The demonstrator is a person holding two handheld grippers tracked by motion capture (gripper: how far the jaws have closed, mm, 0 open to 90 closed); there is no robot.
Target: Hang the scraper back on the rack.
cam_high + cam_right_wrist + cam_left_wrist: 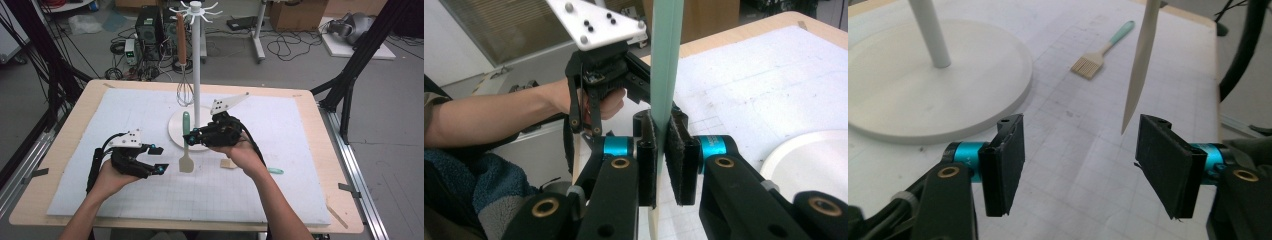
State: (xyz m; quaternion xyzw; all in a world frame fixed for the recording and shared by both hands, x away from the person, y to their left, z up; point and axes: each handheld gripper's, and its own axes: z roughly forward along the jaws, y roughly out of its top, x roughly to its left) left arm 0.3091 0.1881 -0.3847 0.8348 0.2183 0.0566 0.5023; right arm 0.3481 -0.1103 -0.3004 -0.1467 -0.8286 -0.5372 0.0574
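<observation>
My right gripper is shut on a spatula's green handle, and the pads press it from both sides. In the high view the spatula hangs in front of the white stand's base, beige blade down. My left gripper sits to the left of the blade with its jaws wide apart and nothing between the pads. In the left gripper view the blade tip hangs just above and beyond the right-hand jaw, clear of it.
The stand's pole rises from a round base on the white mat, and a wood-handled whisk hangs from a top hook. A teal-handled pastry brush lies on the mat by the right hand.
</observation>
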